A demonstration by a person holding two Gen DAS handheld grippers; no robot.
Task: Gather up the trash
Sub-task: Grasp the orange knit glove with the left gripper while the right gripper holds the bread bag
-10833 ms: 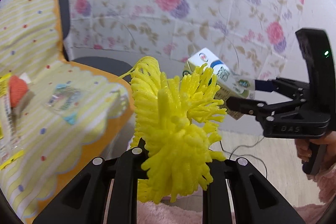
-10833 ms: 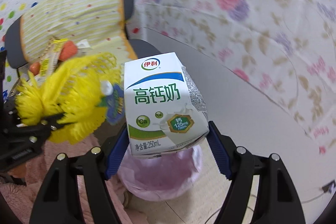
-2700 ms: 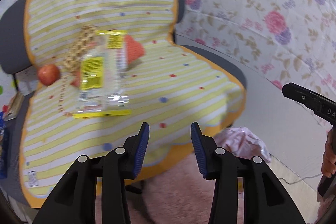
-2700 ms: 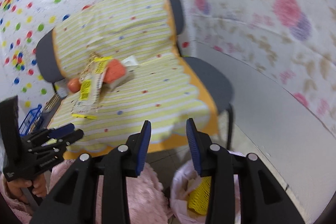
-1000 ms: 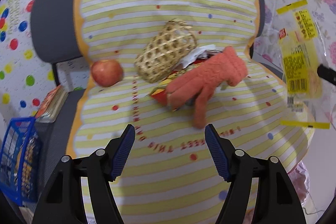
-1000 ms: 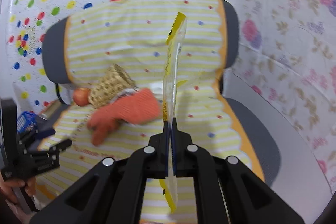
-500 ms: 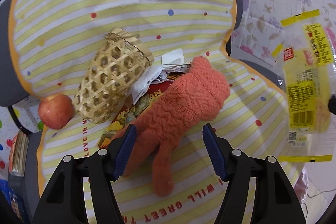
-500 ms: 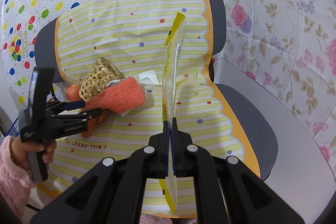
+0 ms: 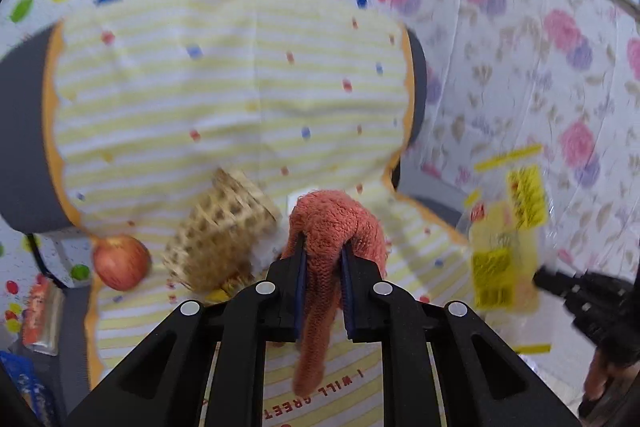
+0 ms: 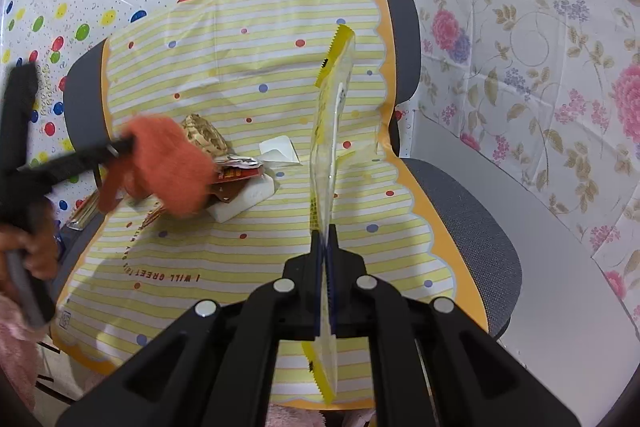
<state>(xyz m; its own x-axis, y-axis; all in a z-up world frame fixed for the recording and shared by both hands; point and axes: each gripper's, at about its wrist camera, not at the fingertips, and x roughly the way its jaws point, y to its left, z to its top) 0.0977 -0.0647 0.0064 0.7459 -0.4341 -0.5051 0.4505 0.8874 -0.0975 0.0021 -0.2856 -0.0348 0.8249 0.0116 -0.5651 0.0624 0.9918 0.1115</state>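
Observation:
My left gripper [image 9: 323, 247] is shut on an orange knitted glove [image 9: 332, 223] and holds it up above the chair seat; the glove also shows in the right wrist view [image 10: 168, 163]. My right gripper [image 10: 325, 233] is shut on a clear and yellow plastic wrapper [image 10: 330, 131], held edge-on and upright over the seat; the wrapper shows at the right of the left wrist view [image 9: 504, 247]. On the seat lie a red snack wrapper [image 10: 236, 173], a white paper scrap [image 10: 280, 151] and a white block [image 10: 246, 201].
A grey office chair with a yellow striped cover [image 10: 248, 75] holds a woven bamboo basket [image 9: 220, 227] and a red apple [image 9: 120, 261]. Flowered wall sheets [image 10: 540, 47] stand at the right. A blue basket [image 9: 24, 387] stands on the floor at the left.
My left gripper has shut on the orange glove and lifted it off the seat, uncovering the red wrapper. My right gripper still holds the plastic wrapper, nearly still.

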